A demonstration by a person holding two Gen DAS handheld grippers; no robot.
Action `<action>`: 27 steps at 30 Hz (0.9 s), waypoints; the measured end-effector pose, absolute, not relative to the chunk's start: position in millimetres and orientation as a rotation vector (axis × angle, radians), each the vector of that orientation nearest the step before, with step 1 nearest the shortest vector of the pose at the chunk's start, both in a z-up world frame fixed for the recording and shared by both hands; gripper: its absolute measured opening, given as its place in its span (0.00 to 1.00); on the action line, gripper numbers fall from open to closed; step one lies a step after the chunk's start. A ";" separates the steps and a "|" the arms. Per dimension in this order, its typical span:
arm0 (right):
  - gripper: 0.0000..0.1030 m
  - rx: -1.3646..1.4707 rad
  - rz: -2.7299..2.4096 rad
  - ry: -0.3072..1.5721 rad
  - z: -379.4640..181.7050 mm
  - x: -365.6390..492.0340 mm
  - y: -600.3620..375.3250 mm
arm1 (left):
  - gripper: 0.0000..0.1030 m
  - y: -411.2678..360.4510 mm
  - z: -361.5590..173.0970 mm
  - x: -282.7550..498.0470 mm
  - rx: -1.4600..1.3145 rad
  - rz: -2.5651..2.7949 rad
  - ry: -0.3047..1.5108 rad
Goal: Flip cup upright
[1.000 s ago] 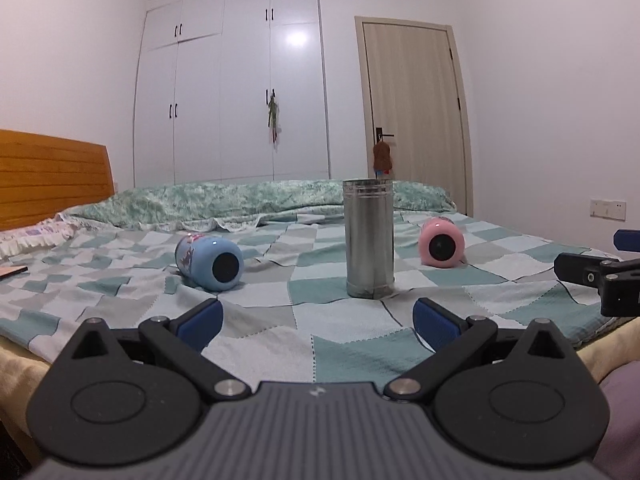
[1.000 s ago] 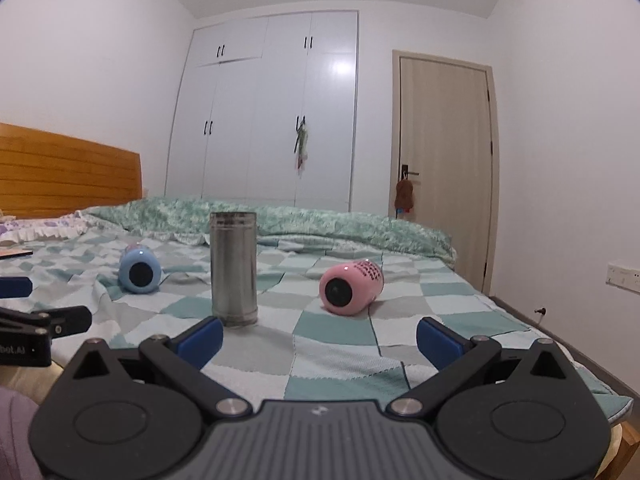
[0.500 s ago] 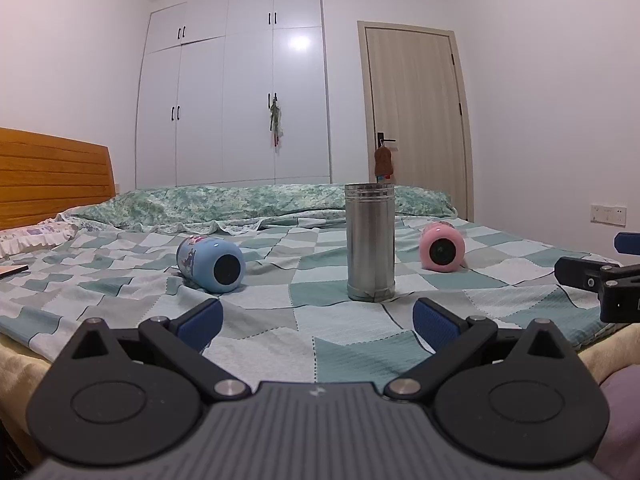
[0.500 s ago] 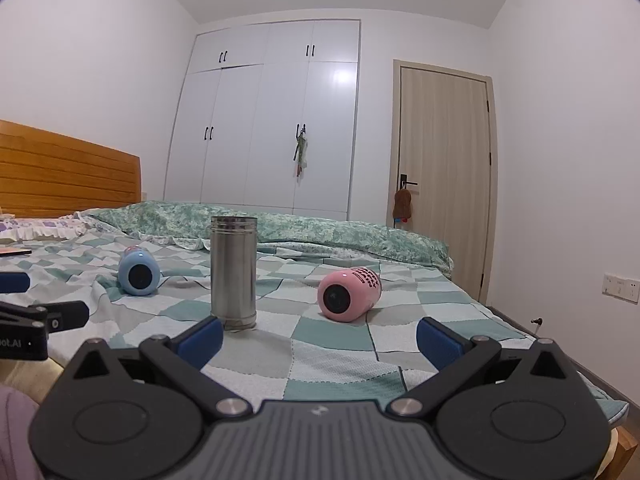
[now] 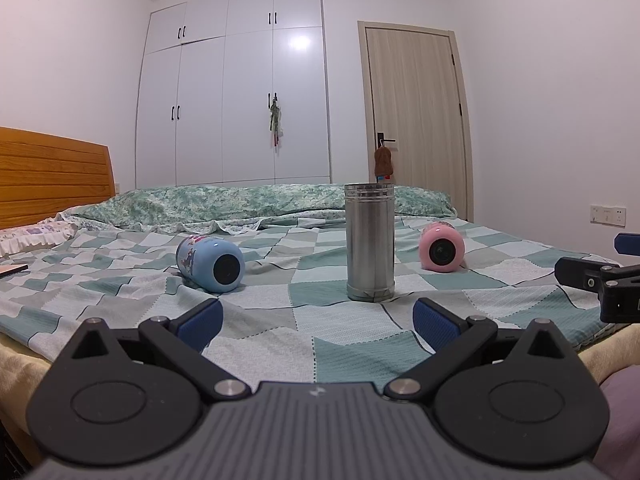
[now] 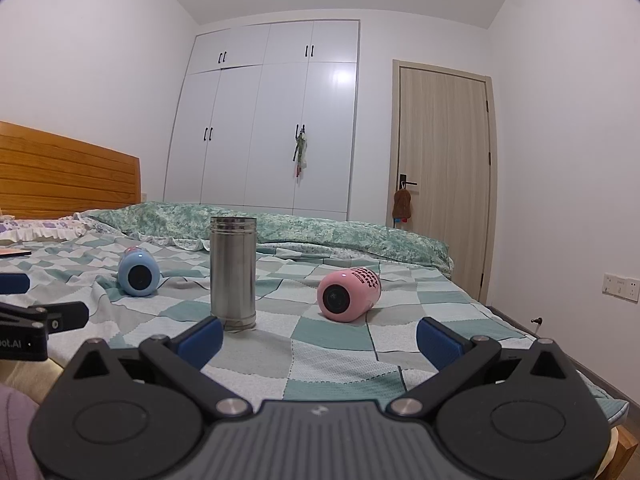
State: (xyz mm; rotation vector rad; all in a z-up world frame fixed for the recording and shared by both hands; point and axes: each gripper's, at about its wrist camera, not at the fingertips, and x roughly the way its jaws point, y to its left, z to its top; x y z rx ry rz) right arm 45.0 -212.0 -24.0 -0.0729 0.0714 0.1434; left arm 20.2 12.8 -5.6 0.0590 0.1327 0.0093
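Both wrist views tilt up slightly vs 1 s ago. Steel cup (image 5: pixel 370 242), blue cup (image 5: pixel 211 258) and pink cup (image 6: pixel 349 294) sit lower in frame, more ceiling visible. Left gripper (image 5: pixel 316 320) and right gripper (image 6: pixel 319 335) rise or pitch up a bit.

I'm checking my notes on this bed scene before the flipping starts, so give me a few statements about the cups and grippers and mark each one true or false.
1. The tall steel cylinder cup stands upright on the checked bedspread. True.
2. The round blue cup stands upright. False: it lies on its side.
3. The round pink cup lies on its side. True.
4. The left gripper grips the steel cup. False: open, empty, short of it.
5. The right gripper is shut. False: open.
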 end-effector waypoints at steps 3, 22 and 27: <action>1.00 -0.073 0.143 0.072 -24.1 45.0 -212.0 | 1.00 12.2 -5.4 20.3 0.060 0.008 0.135; 1.00 -0.072 0.143 0.072 -24.3 44.8 -211.9 | 1.00 9.9 -5.0 20.5 0.061 0.003 0.133; 1.00 -0.073 0.143 0.071 -24.4 44.9 -211.9 | 1.00 9.6 -5.0 20.1 0.063 0.001 0.133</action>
